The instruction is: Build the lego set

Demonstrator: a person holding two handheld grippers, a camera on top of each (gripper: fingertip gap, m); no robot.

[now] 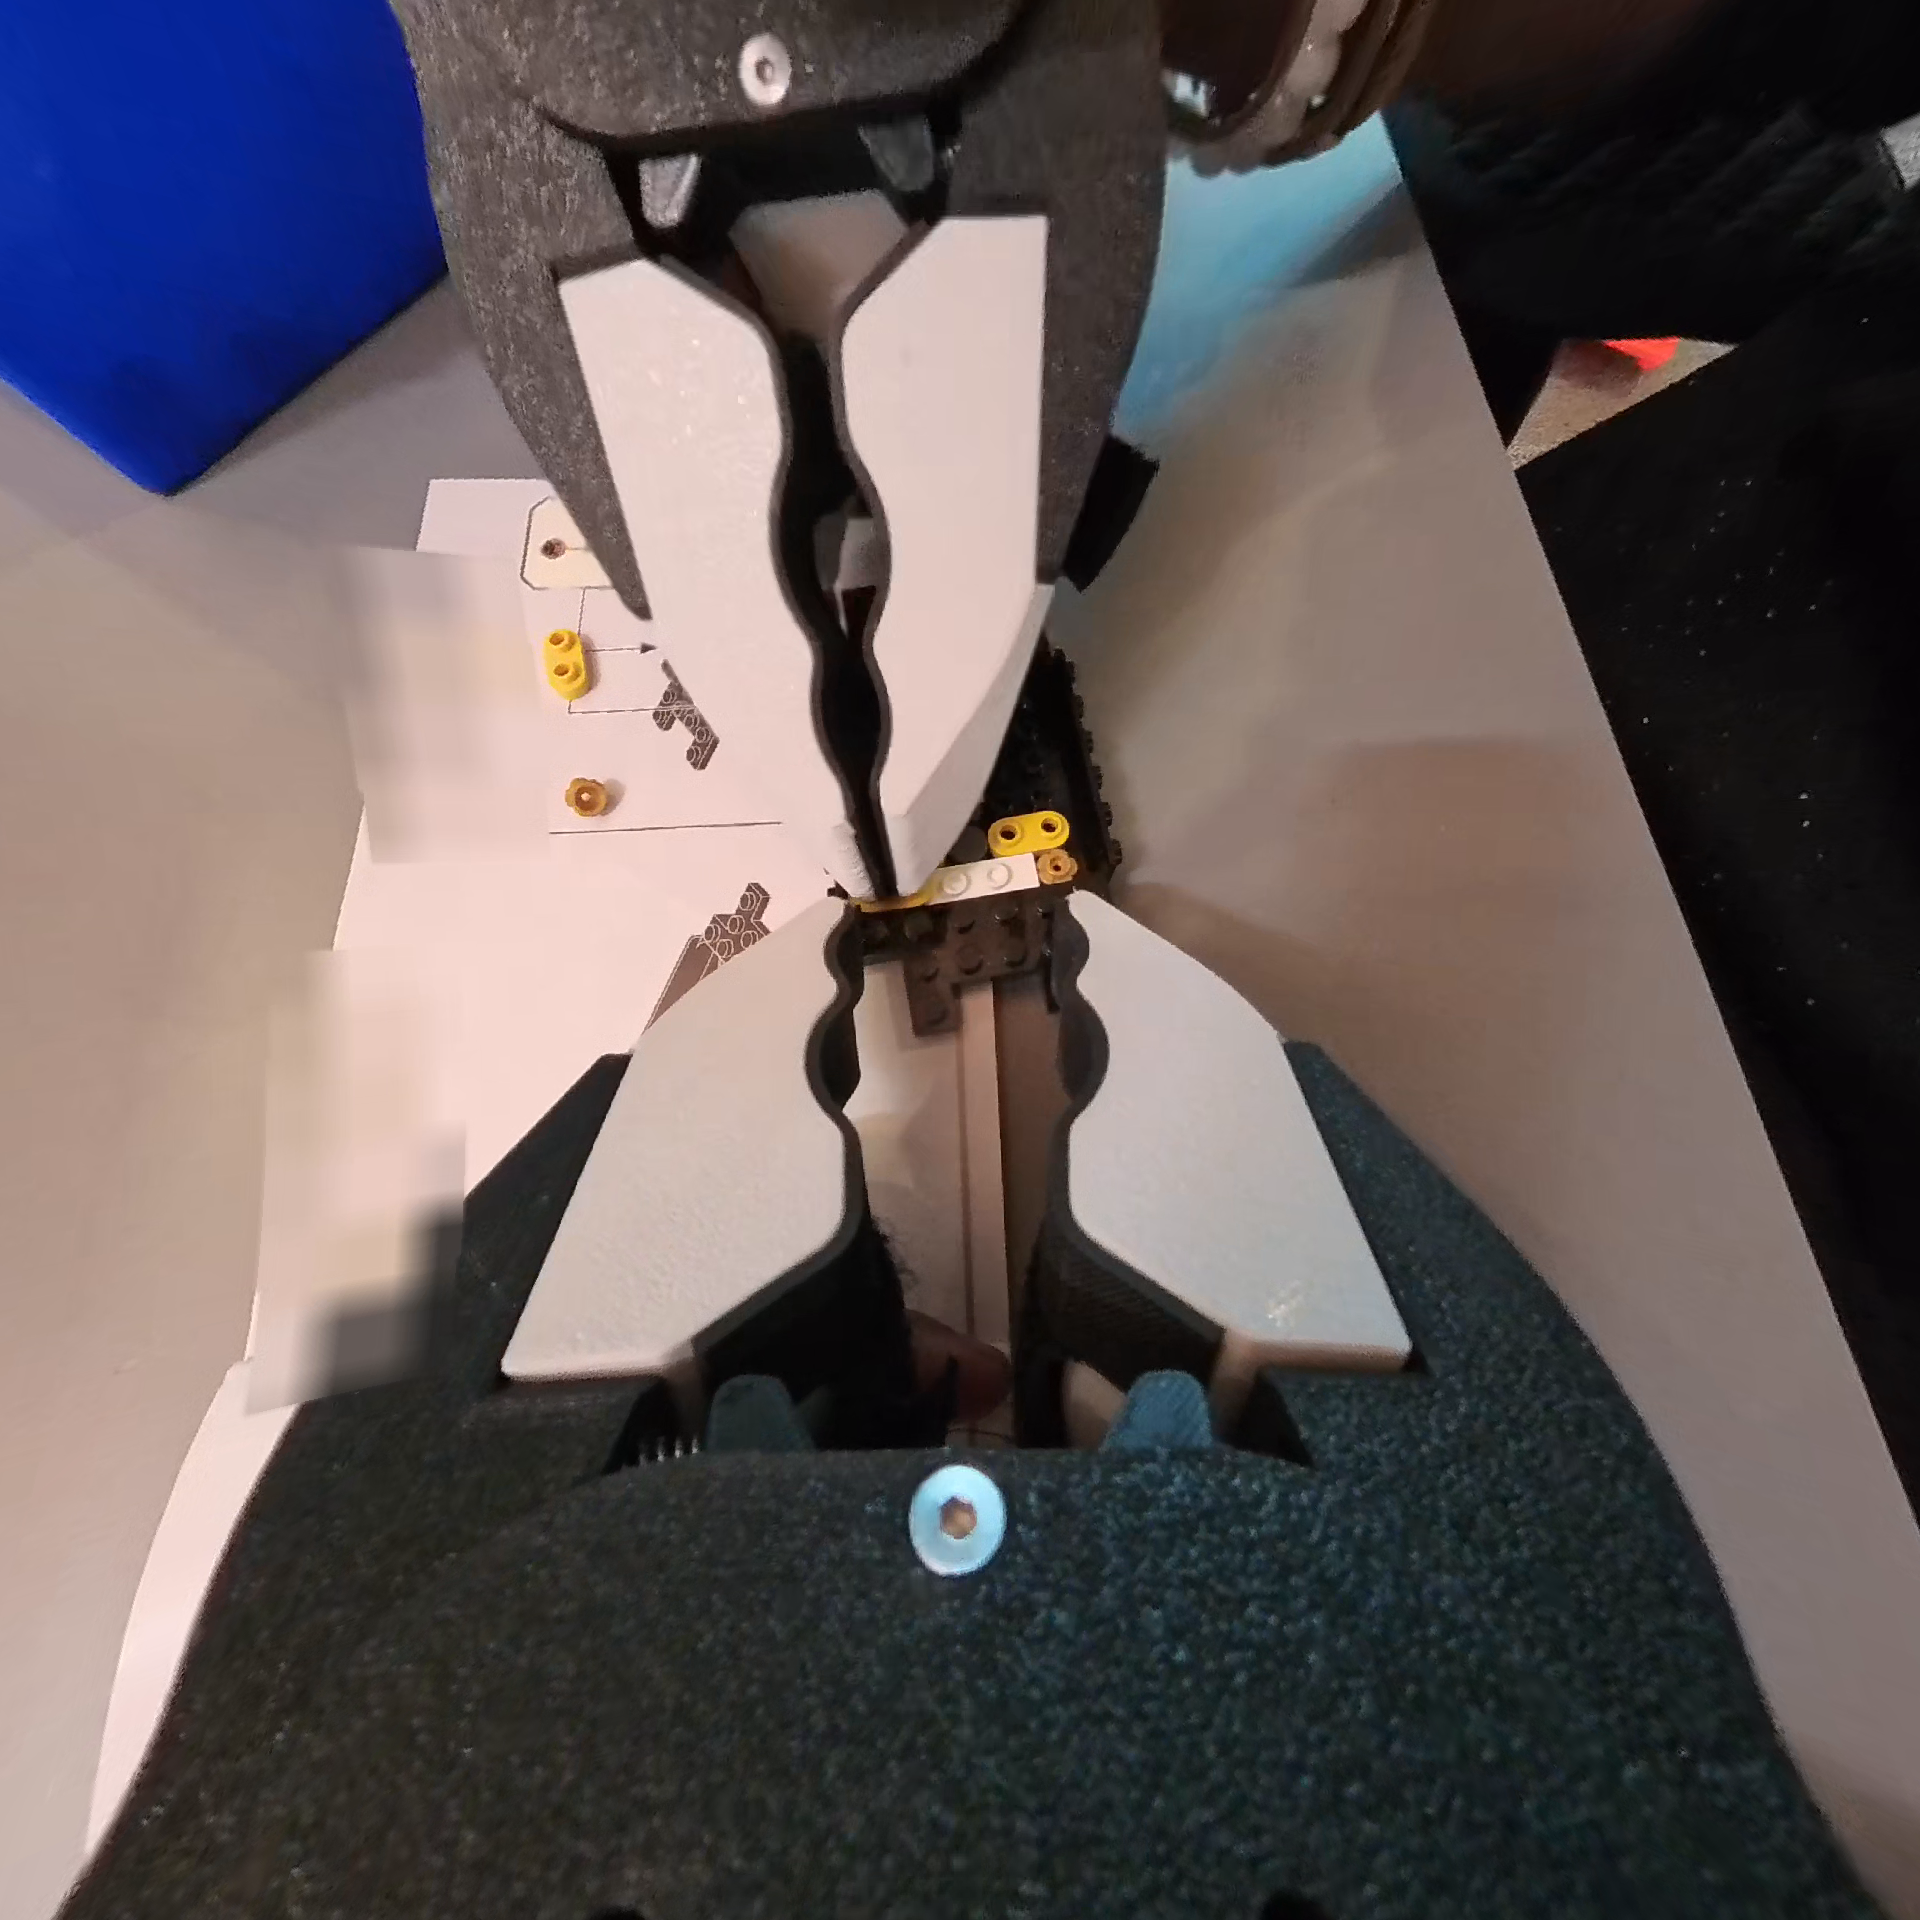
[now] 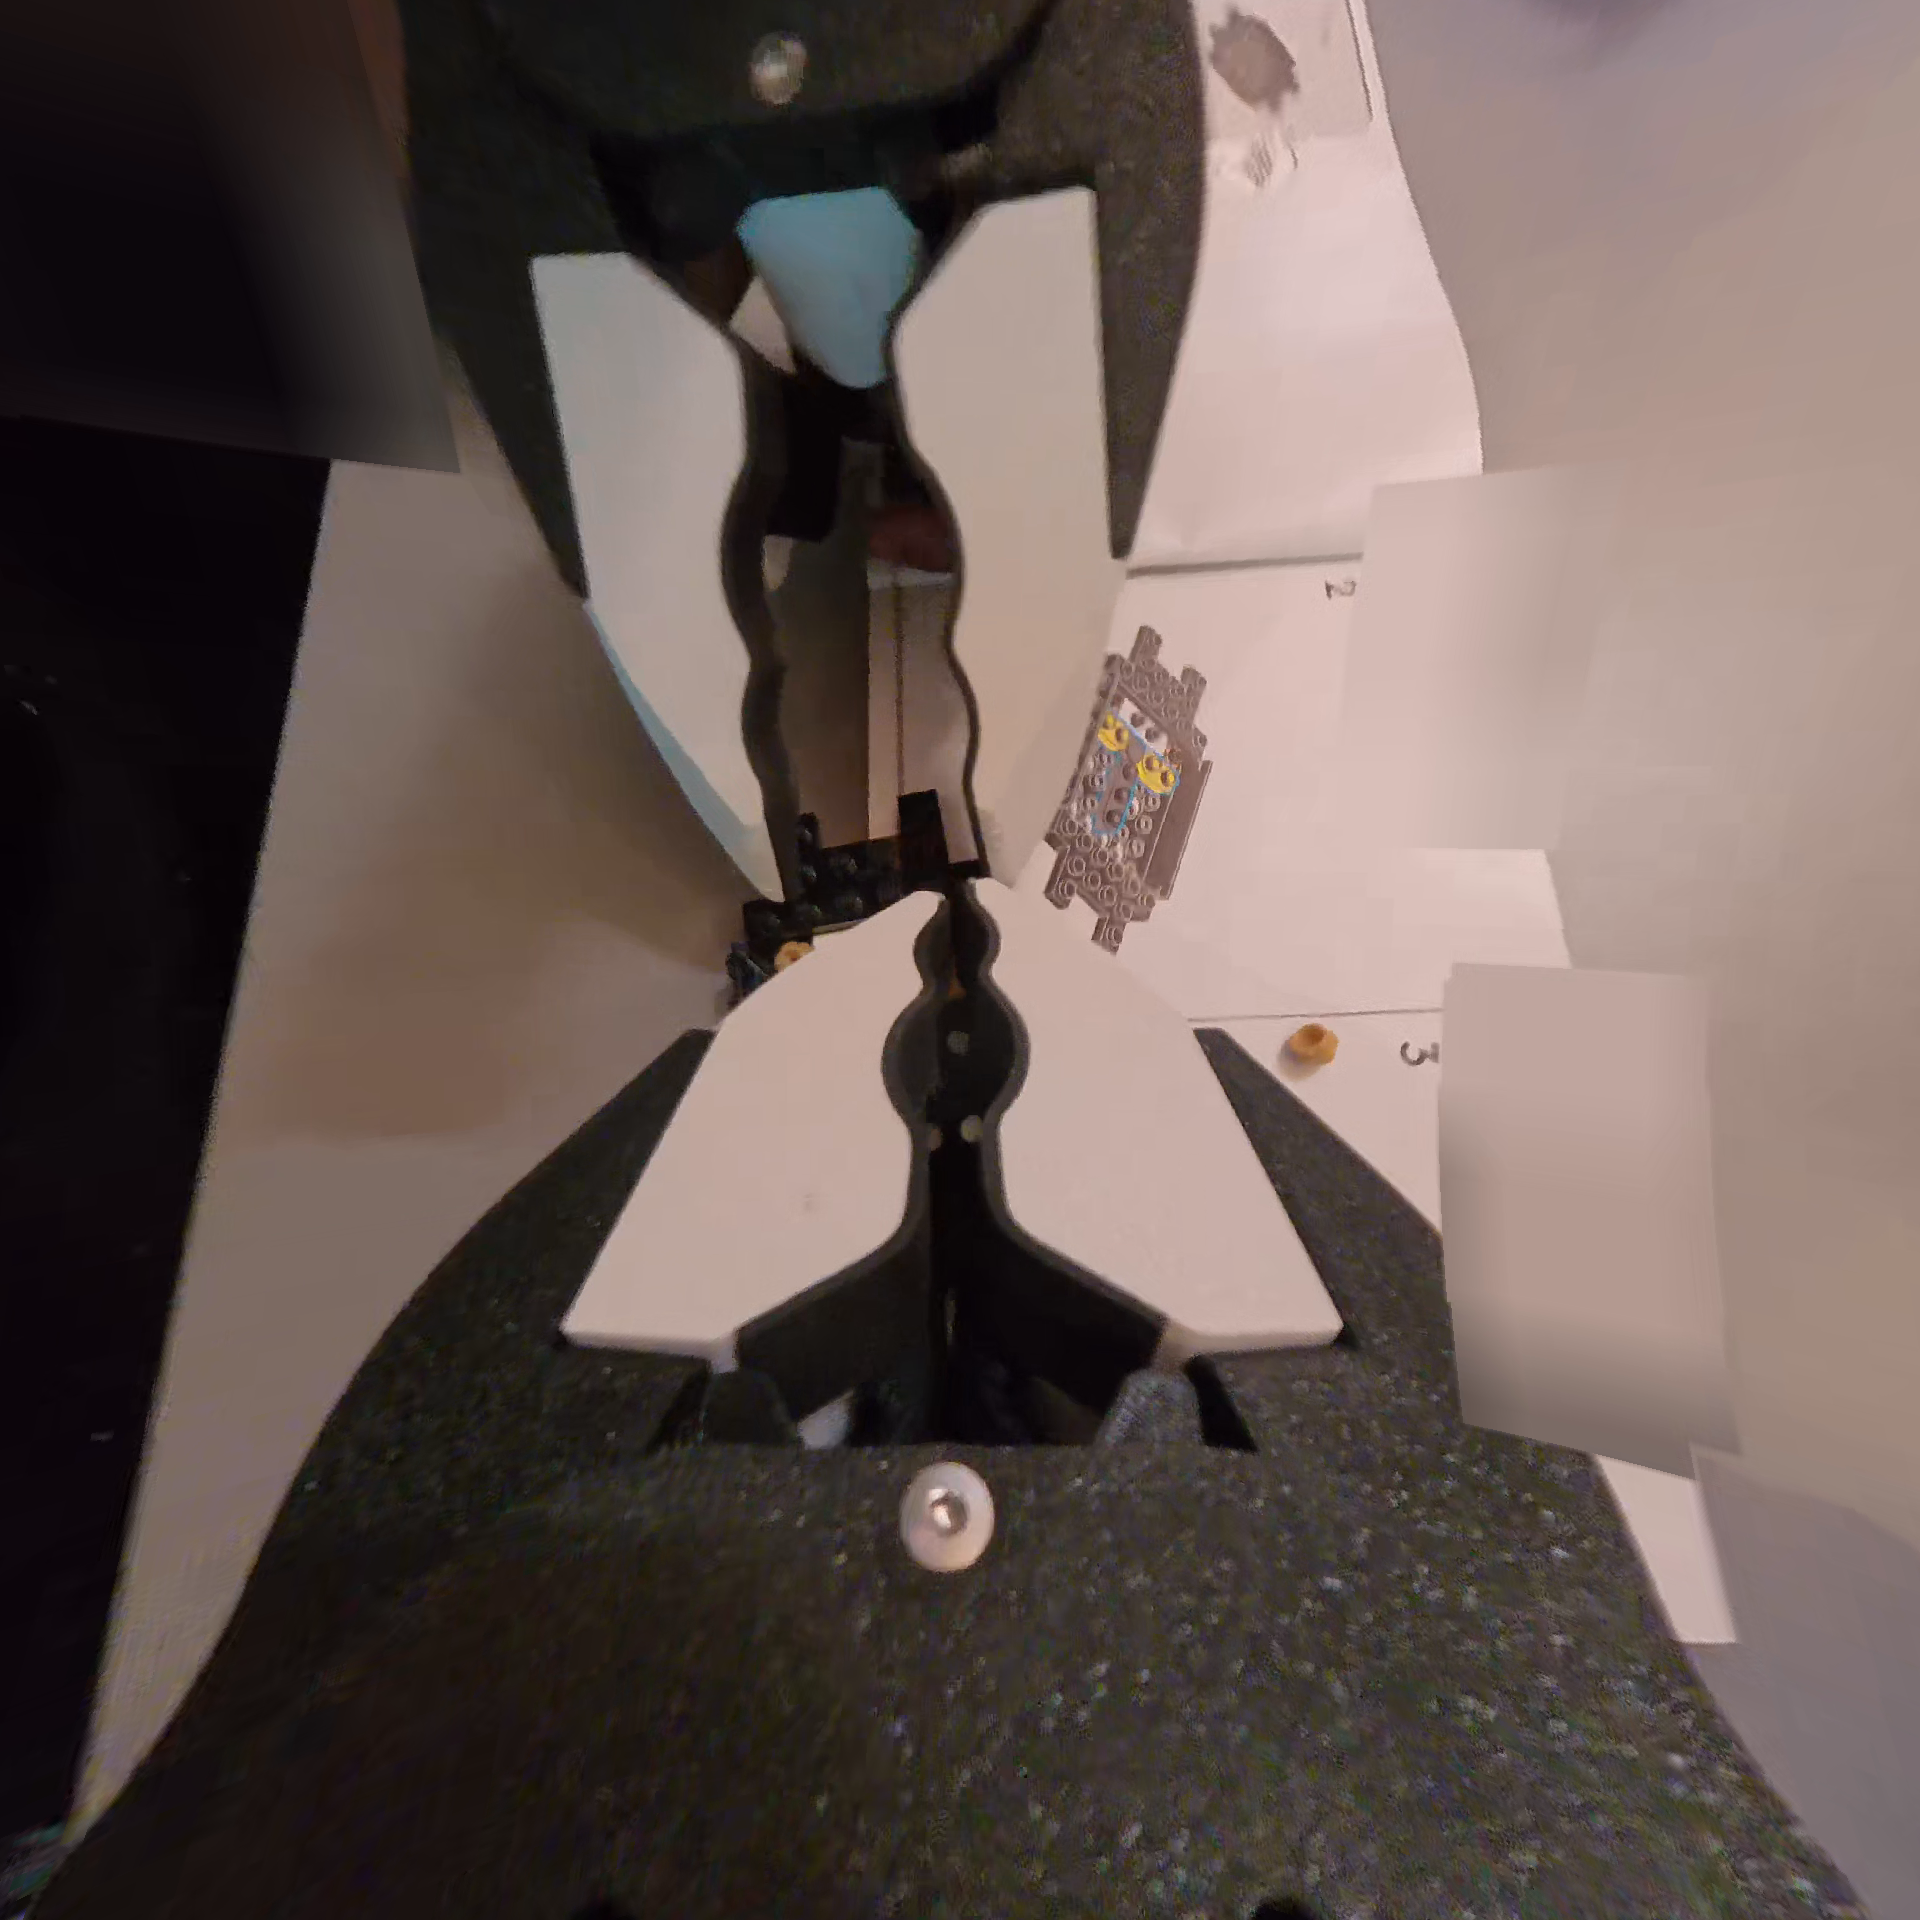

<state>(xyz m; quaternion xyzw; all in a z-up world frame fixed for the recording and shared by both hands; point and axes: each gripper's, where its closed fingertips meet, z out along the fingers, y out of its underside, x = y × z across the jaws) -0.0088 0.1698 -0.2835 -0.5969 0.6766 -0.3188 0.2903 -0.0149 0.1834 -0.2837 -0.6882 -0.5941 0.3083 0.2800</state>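
Observation:
My left gripper (image 1: 956,935) is shut on a black brick assembly (image 1: 966,951), one finger on each side of it. On the assembly sit a white plate (image 1: 987,878), a yellow two-hole piece (image 1: 1029,831) and a gold round stud (image 1: 1057,864). My right gripper (image 1: 868,878) comes in from the far side, shut on a small yellow piece (image 1: 883,901) at the assembly's left edge. In the right wrist view my right gripper (image 2: 951,904) has its tips together over the black assembly (image 2: 852,862), which the left gripper (image 2: 878,873) holds.
A white instruction sheet (image 1: 468,883) lies on the table with a loose yellow two-hole piece (image 1: 562,662) and a gold round piece (image 1: 589,797) on it. A blue box (image 1: 208,208) stands at the far left. The table edge (image 1: 1558,623) runs along the right. Left and right tips are no more than a few centimetres apart.

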